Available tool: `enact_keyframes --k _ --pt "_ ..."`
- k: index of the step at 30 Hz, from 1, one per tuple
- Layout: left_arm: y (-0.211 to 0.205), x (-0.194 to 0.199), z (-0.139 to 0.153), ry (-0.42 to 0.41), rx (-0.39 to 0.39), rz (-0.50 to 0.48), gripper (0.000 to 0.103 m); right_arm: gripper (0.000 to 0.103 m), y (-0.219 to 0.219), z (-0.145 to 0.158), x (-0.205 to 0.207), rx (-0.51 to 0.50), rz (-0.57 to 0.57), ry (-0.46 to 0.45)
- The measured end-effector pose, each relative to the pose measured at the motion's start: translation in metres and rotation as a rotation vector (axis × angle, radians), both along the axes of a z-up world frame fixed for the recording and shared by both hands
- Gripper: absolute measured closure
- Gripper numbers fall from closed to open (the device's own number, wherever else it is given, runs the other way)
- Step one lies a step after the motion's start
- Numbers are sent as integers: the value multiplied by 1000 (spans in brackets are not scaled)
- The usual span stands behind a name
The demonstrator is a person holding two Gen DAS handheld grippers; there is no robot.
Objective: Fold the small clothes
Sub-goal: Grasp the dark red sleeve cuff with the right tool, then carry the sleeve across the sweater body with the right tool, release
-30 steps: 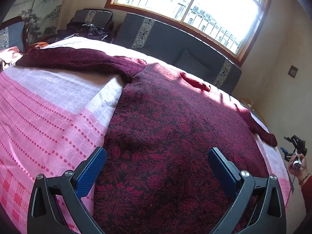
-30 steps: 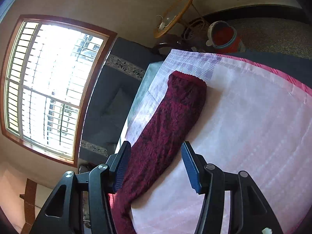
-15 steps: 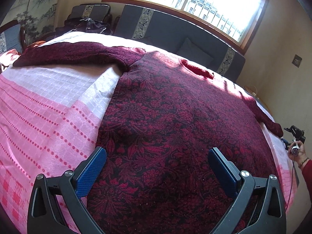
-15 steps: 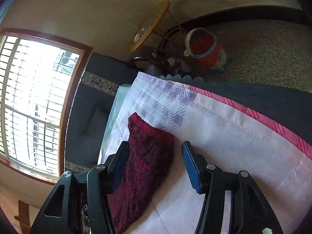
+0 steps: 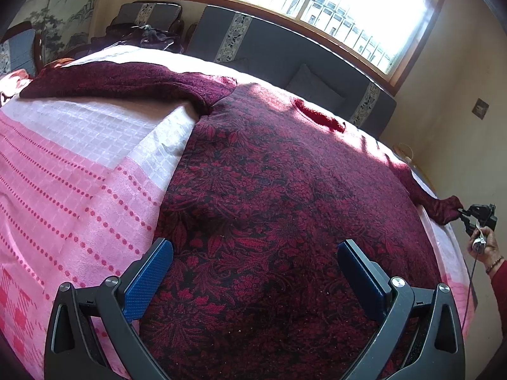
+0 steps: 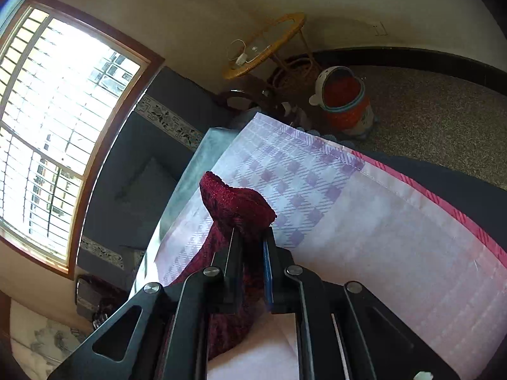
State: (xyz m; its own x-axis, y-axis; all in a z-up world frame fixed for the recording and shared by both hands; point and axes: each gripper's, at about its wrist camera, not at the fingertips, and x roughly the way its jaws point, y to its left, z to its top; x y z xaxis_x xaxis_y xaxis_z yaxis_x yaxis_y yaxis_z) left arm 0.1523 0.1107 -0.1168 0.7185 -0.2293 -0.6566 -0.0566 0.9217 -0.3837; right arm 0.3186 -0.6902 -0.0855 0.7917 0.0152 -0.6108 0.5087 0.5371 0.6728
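A dark red patterned sweater (image 5: 269, 196) lies flat, front up, on a pink and white bedspread (image 5: 73, 171). Its left sleeve (image 5: 120, 79) stretches out to the far left. My left gripper (image 5: 253, 272) is open and empty, hovering over the sweater's lower hem. My right gripper (image 6: 252, 237) is shut on the cuff of the right sleeve (image 6: 237, 202) near the bed's edge. It also shows in the left wrist view (image 5: 475, 213), at the far right, pinching the sleeve end (image 5: 443, 209).
A dark sofa (image 5: 285, 53) runs under the window behind the bed. A wicker side table (image 6: 266, 44) and a red and white bin (image 6: 345, 101) stand on the floor past the bed corner. Clothes lie piled at the far left (image 5: 142, 36).
My right gripper moved up along the right sleeve to its cuff and shut on it. My left gripper stayed open and shifted slightly over the hem.
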Motion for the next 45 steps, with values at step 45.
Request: enact_keyframes --k 45 --pt "41 -22 12 -91 -63 -18 0 92 520 -40 125 171 694 0"
